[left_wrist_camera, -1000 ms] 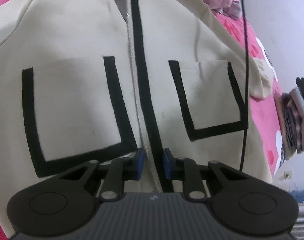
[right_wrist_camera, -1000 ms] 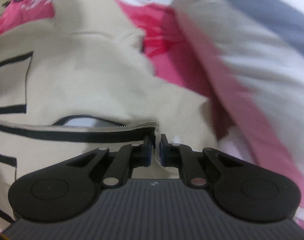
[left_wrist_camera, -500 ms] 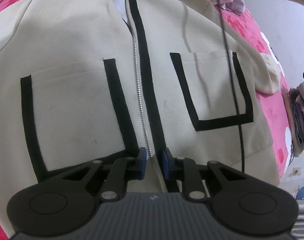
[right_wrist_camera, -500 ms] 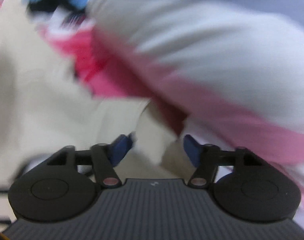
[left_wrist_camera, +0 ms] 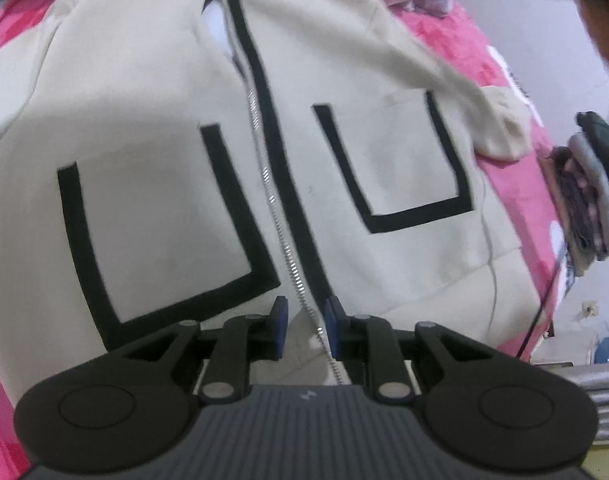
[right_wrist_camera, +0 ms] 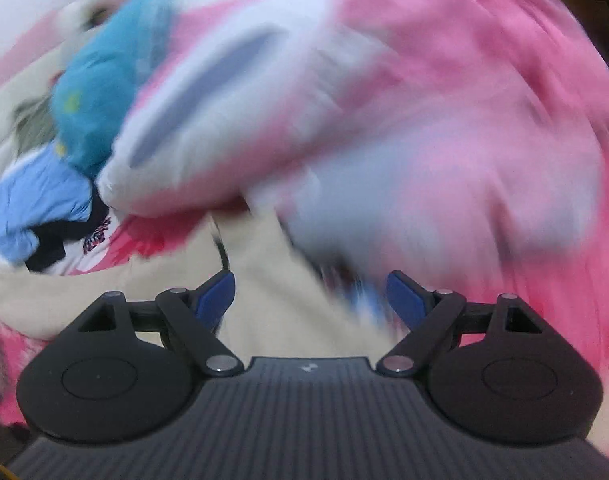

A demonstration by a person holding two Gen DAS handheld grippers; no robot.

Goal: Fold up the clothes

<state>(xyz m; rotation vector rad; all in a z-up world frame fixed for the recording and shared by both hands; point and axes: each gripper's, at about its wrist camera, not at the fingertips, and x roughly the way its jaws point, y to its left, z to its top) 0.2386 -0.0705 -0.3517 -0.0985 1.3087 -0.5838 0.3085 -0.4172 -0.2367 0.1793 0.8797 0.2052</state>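
Jacket (left_wrist_camera: 152,92) hem stays clamped in left gripper (left_wrist_camera: 304,330) fingers — right gripper (right_wrist_camera: 310,300) has let go, fingers opening, empty.

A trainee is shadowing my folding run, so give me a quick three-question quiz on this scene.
1. True or false: the beige jacket lies on something blue.
2. How many black-trimmed pockets show on its front? A one, B two, C four.
3. In the left wrist view, at which edge is the stack of folded clothes?
Key: 1 false, the bedspread under it is pink; 2 B; 3 the right edge.
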